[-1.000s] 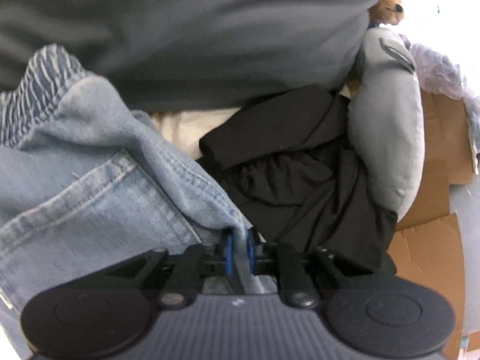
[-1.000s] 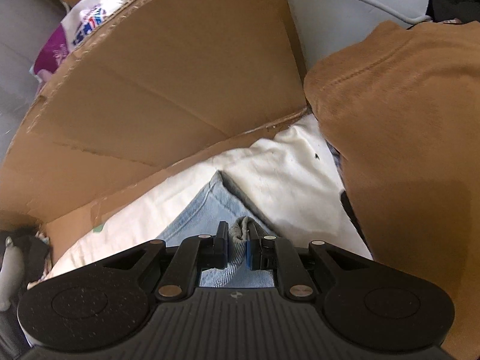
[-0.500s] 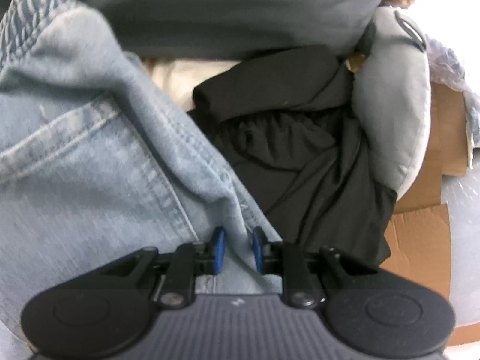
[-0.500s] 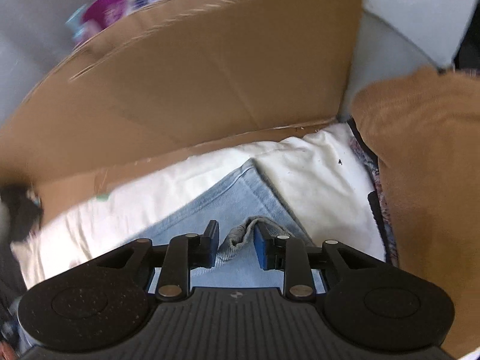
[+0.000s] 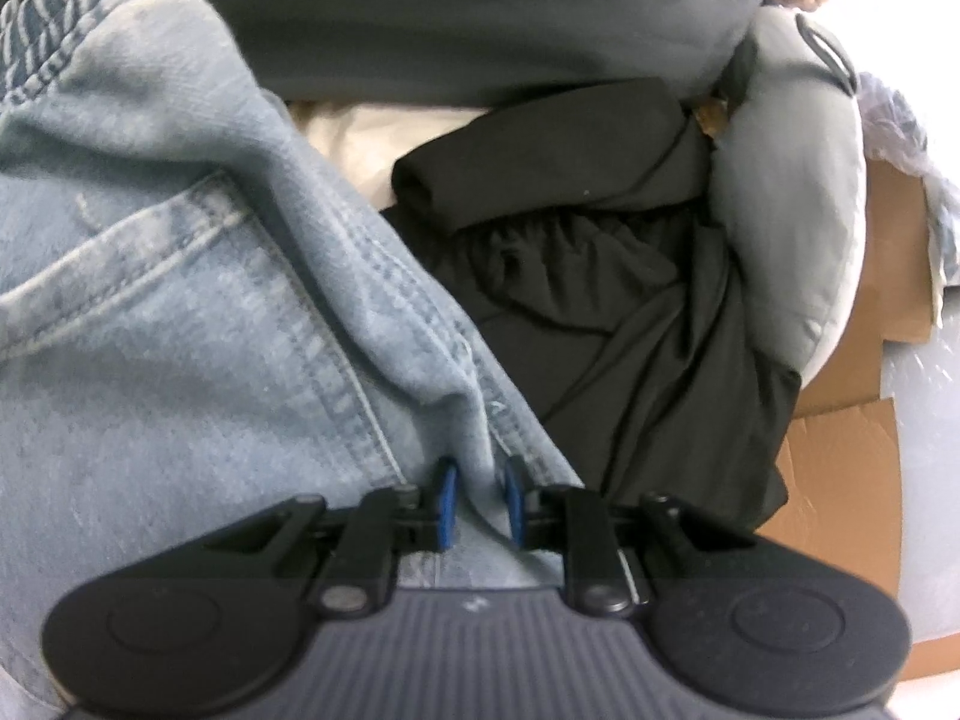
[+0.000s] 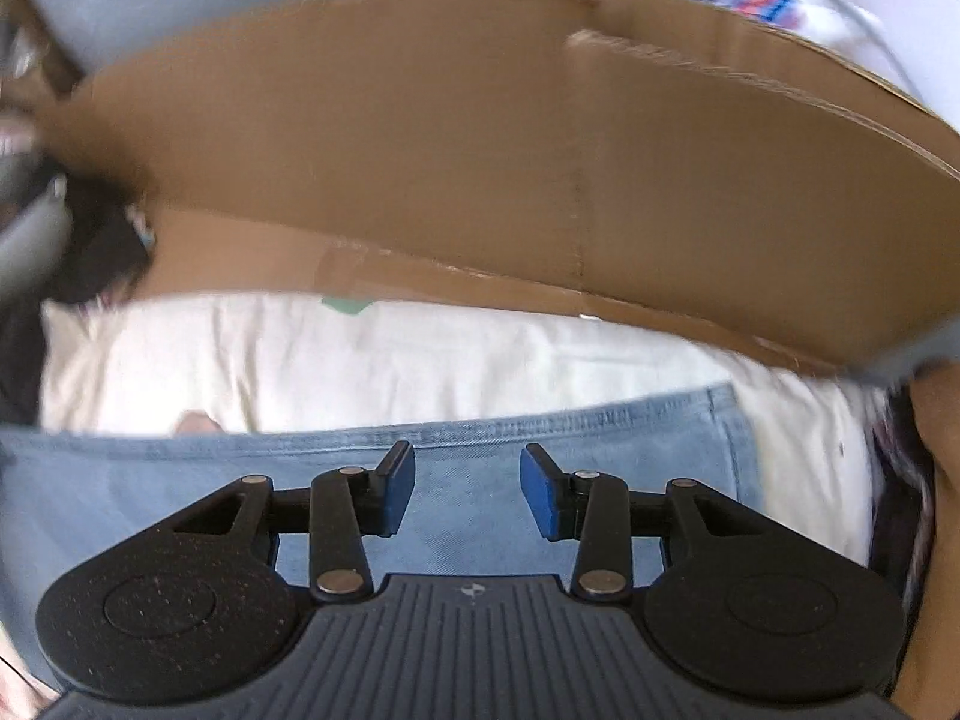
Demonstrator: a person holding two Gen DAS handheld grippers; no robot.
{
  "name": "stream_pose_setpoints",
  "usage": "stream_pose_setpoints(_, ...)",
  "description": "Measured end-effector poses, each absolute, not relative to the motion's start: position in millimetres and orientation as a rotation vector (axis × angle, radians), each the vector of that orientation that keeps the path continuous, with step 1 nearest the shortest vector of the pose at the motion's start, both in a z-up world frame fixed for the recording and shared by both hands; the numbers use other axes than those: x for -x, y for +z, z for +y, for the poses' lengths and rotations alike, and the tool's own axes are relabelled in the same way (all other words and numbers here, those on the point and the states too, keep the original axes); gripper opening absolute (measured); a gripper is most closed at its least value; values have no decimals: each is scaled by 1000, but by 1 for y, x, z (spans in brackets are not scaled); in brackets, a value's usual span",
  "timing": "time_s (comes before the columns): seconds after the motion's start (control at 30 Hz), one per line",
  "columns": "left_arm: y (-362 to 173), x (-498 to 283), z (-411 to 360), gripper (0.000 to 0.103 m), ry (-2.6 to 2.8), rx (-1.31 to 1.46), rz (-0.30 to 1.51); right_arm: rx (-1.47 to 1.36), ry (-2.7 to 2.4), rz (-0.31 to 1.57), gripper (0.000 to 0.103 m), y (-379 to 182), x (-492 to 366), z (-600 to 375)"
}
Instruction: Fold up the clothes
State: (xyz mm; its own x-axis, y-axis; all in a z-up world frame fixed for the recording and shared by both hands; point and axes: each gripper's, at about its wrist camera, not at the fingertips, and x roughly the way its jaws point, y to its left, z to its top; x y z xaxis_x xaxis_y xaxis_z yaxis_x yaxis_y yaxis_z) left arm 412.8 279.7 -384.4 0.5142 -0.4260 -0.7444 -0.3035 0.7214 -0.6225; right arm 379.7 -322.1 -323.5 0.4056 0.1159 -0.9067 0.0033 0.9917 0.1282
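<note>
Jeans [image 5: 180, 330]: on cream cloth [image 6: 360, 354], beside cardboard [image 6: 480, 168]. L gripper [image 5: 478, 501] pinches seam fold; R gripper [image 6: 467, 489] opening, nothing between fingers. Fold begun, more folds likely left.

we see pale blue denim jeans [image 5: 180, 330], woven and faded, with raised double stitching. the black garment [image 5: 600, 276] at centre right is thin, matt, creased cloth. the grey cushion [image 5: 798, 198] at right looks smooth. in the right wrist view, the cardboard [image 6: 480, 150] is brown, matt, rough-edged; the cream cloth [image 6: 360, 360] below it is soft.
</note>
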Motion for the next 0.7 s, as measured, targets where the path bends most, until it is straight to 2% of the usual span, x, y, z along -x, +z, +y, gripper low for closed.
stream_pose_setpoints(0.2,-386,-422,287,15,-73,856,1105,247,295,1133,46,-359,-383,-292)
stream_pose_setpoints(0.7,-370,-422,285,6,-53,843,1084,532,546,1108,46,-393,-395,-241)
